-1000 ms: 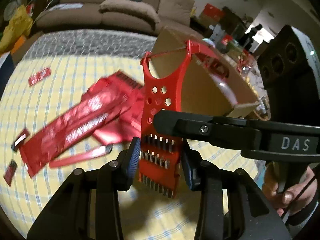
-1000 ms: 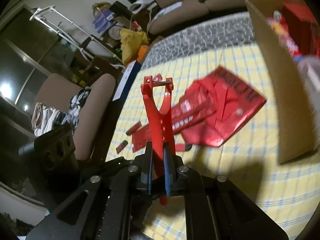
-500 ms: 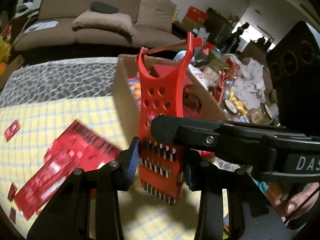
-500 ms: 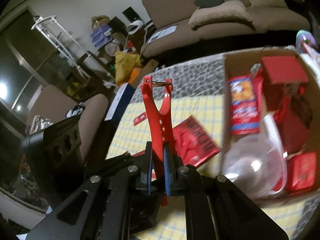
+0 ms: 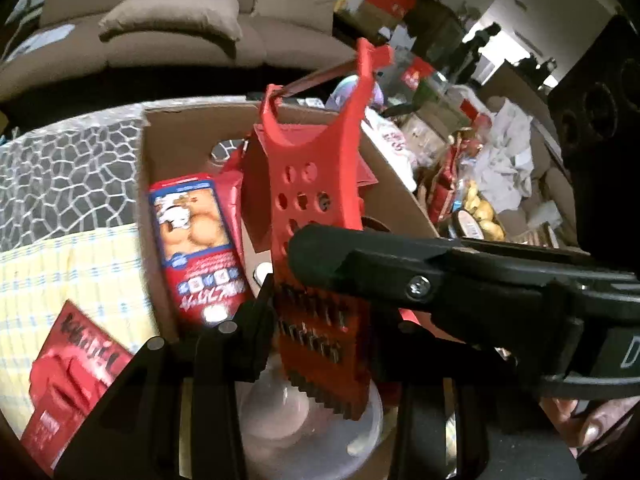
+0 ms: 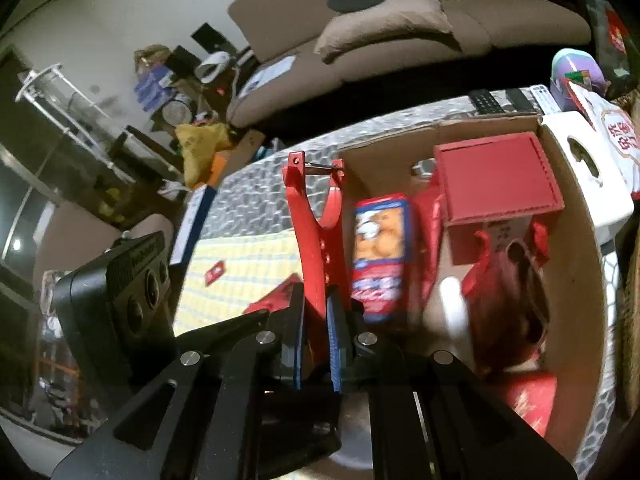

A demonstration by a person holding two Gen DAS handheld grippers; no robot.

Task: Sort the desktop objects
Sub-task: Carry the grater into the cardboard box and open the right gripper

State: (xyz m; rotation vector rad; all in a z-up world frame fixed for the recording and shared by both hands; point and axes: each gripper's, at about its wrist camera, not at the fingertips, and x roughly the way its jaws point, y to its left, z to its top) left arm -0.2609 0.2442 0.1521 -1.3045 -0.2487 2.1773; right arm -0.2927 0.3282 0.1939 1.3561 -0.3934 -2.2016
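Observation:
A red plastic grater (image 5: pixel 316 208) with holes and metal blades is held upright over an open cardboard box (image 5: pixel 152 184). My right gripper (image 6: pixel 316 340) is shut on its edge; the grater (image 6: pixel 316 240) stands edge-on in that view. My left gripper (image 5: pixel 324 328) has a finger on each side of the grater's bladed end, jaws close to or touching it. The right gripper's finger (image 5: pixel 360 256) crosses in front in the left wrist view. The box (image 6: pixel 576 280) holds a snack packet (image 6: pixel 380 248), a red box (image 6: pixel 496 180) and a clear plastic container (image 5: pixel 312 432).
Red packaging (image 5: pixel 68 380) lies on the yellow checked cloth (image 5: pixel 48 272) left of the box. A small red card (image 6: pixel 214 272) lies on the cloth. A cluttered side table (image 5: pixel 480 200) stands right of the box. A sofa (image 6: pixel 400 20) is behind.
Both grippers have carried the grater rightward from above the cloth and red packaging to above the open box. The grip on the grater looks unchanged.

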